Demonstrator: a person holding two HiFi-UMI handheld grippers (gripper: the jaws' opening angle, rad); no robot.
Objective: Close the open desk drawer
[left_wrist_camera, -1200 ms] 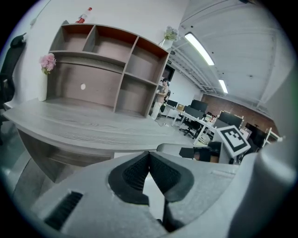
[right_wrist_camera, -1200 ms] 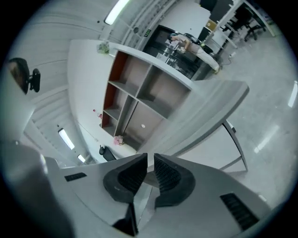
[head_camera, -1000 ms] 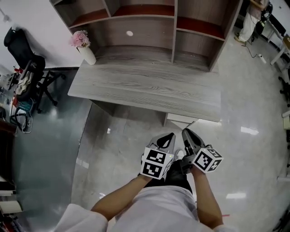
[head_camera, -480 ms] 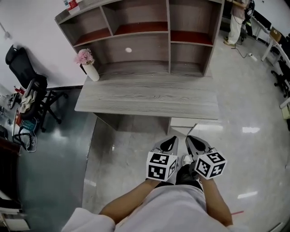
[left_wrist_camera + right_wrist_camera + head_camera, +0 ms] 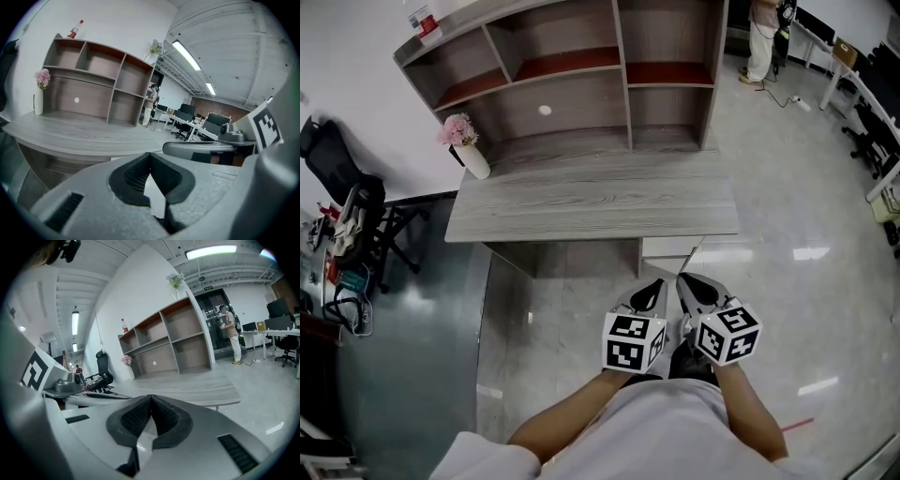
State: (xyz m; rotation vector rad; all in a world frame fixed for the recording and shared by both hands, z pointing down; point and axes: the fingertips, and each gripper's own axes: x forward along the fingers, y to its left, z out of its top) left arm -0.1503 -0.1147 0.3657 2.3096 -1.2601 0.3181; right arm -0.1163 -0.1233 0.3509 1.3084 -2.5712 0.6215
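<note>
The grey wood desk (image 5: 591, 202) with its shelf hutch (image 5: 572, 70) stands ahead of me. Under its right front edge the white drawer (image 5: 670, 248) sticks out a little over the floor. Both grippers hang side by side in front of it, short of the drawer and apart from it. In the head view the left gripper (image 5: 653, 287) and the right gripper (image 5: 685, 281) almost touch each other. The left gripper (image 5: 150, 155) has its dark pads meeting at the tips with nothing between them. The right gripper (image 5: 151, 398) is shut and empty too.
A white vase of pink flowers (image 5: 464, 141) stands on the desk's left back corner. A black office chair (image 5: 347, 211) is at the far left. A person (image 5: 762, 37) and more desks and chairs (image 5: 862, 112) are at the far right. The floor (image 5: 787, 216) is glossy.
Both grippers have risen a little and stayed close together. The right gripper has rolled, so its marker cube sits at a different tilt. More of the hutch is in view.
</note>
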